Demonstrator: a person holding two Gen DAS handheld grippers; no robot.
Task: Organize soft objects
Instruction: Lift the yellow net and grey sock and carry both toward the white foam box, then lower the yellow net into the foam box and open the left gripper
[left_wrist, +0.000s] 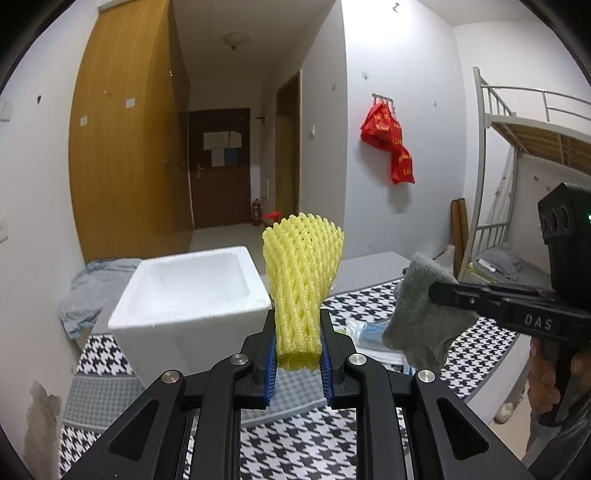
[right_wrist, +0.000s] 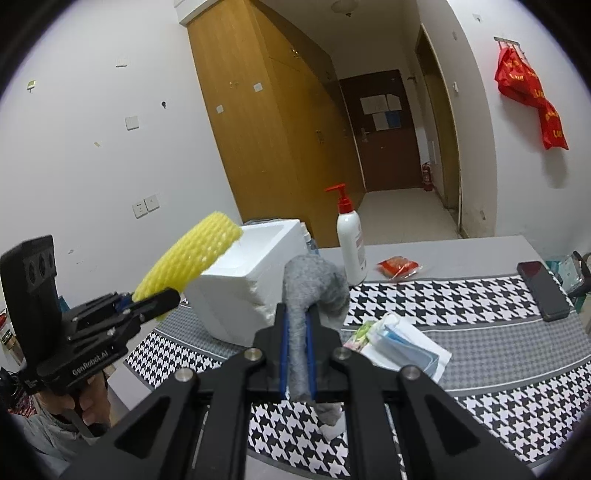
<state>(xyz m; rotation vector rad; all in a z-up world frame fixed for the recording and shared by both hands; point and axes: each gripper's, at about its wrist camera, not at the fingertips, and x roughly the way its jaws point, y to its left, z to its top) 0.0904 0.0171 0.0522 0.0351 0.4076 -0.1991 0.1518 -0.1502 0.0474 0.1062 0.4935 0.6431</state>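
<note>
Houndstooth surface (right_wrist: 461, 295) below: your left claw (left_wrist: 298, 343) pinches the yellow foam net (left_wrist: 301, 273), your right claw (right_wrist: 296, 354) pinches the grey cloth (right_wrist: 314, 284), both lifted; white foam box (left_wrist: 188, 291) at ten o'clock looks empty, so nothing is stowed yet.

A yellow foam net sleeve (left_wrist: 302, 284) stands upright, pinched at its lower end and flaring open at the top, raised just beside a white foam box (left_wrist: 192, 295) that sits open on the houndstooth cloth. A grey sock (right_wrist: 301, 332) is held up near the box, its top flopping over
</note>
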